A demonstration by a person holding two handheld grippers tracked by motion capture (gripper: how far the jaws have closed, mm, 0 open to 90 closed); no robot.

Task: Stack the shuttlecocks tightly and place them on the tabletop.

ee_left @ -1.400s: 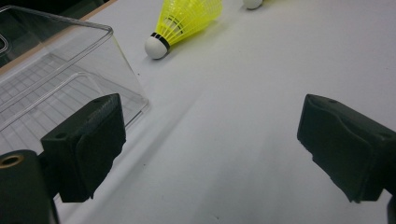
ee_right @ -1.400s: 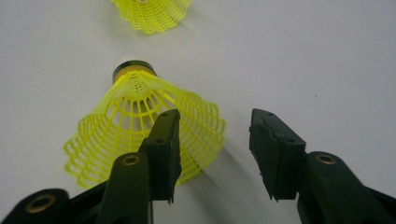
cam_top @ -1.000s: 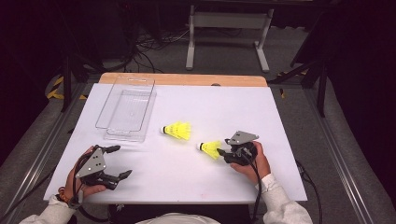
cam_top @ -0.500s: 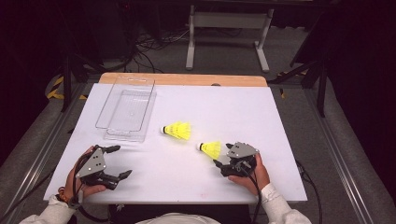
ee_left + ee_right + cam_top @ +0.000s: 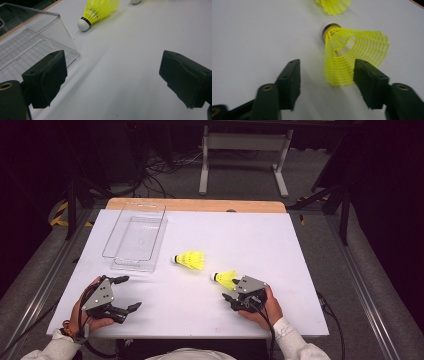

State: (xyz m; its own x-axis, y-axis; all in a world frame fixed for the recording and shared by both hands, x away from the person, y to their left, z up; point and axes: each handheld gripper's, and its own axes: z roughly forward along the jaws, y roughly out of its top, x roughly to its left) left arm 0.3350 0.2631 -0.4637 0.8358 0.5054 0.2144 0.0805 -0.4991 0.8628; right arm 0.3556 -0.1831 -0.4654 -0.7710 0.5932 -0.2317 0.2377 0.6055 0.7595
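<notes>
Two yellow shuttlecocks lie on the white table (image 5: 280, 245). One shuttlecock (image 5: 190, 260) (image 5: 100, 10) lies mid-table; the other (image 5: 226, 279) (image 5: 352, 47) lies just in front of my right gripper (image 5: 229, 289) (image 5: 327, 65). That gripper's jaws have just been closing. The mesh skirt's wide end sits between them, close to the right jaw and apart from the left, with no pads pressing on it. My left gripper (image 5: 129, 292) (image 5: 112, 65) rests open near the front left edge with nothing between its jaws.
A clear plastic container (image 5: 135, 237) (image 5: 27, 42) stands at the back left, just ahead of my left gripper. A wooden strip (image 5: 200, 205) runs along the table's far edge. Dark floor, cables and a metal stand lie beyond.
My right gripper has drawn back toward the table's front edge and slightly left, behind the nearer shuttlecock, which has stayed put. The left gripper has not moved.
</notes>
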